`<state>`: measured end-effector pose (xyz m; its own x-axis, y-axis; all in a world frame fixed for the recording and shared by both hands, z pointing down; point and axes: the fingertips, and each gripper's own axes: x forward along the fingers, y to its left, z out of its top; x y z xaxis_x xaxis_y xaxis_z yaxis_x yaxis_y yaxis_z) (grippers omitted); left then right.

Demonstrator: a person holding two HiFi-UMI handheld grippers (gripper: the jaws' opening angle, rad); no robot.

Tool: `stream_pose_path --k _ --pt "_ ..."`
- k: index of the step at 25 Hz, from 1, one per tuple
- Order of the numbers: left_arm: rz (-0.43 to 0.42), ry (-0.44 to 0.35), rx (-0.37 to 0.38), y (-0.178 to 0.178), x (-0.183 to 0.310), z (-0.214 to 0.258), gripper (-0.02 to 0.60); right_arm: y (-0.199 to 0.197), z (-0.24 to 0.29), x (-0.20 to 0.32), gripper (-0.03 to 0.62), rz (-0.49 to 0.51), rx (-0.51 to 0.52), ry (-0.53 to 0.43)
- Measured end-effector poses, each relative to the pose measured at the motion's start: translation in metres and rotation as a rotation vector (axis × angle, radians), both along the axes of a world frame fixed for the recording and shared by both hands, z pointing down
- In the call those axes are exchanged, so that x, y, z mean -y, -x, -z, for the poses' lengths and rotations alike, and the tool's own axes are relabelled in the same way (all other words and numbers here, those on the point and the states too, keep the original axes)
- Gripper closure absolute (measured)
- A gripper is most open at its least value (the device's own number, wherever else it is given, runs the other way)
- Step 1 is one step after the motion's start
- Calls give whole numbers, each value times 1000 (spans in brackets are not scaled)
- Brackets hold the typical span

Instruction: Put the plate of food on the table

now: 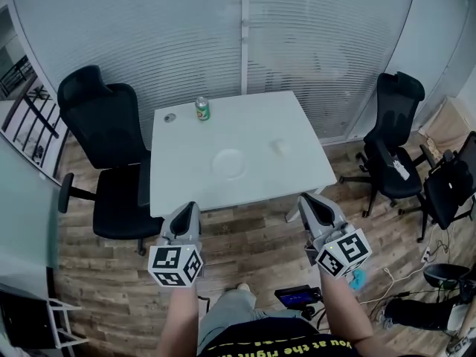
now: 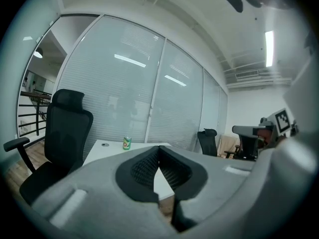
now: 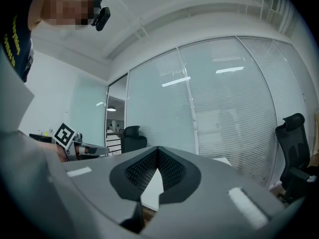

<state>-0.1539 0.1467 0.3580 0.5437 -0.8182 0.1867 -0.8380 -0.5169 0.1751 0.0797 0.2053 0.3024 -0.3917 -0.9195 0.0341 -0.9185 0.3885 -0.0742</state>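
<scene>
Frosted glass walls [image 1: 186, 36] are backing a white table [image 1: 253, 121] in the head view; a white plate [image 1: 229, 163] is lying near its middle, a green can [image 1: 202, 108] toward its far edge. We are holding the left gripper [image 1: 186, 210] and right gripper [image 1: 313, 204] at the table's near side. Left gripper view: its jaws are meeting, nothing between them. Right gripper view: those jaws are also pressing together, empty.

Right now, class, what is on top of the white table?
On the table: a green can, a small round disc, a white plate and a small pale item, too faint to identify. Nothing covers the tabletop; the floor beneath is hidden.
</scene>
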Motion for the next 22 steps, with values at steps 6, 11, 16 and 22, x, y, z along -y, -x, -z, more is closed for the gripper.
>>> stream_pose_path --k 6,11,16,22 --pt "-10 17 -2 7 31 -7 581 5 -3 31 588 -10 -5 14" --pt "-10 24 -5 15 46 -8 581 12 -3 46 588 -7 -12 21" --pt "-4 33 -4 20 49 -14 581 15 -6 50 588 1 -16 28" --pt "-4 45 2 25 51 -18 581 17 -10 54 588 7 -17 40"
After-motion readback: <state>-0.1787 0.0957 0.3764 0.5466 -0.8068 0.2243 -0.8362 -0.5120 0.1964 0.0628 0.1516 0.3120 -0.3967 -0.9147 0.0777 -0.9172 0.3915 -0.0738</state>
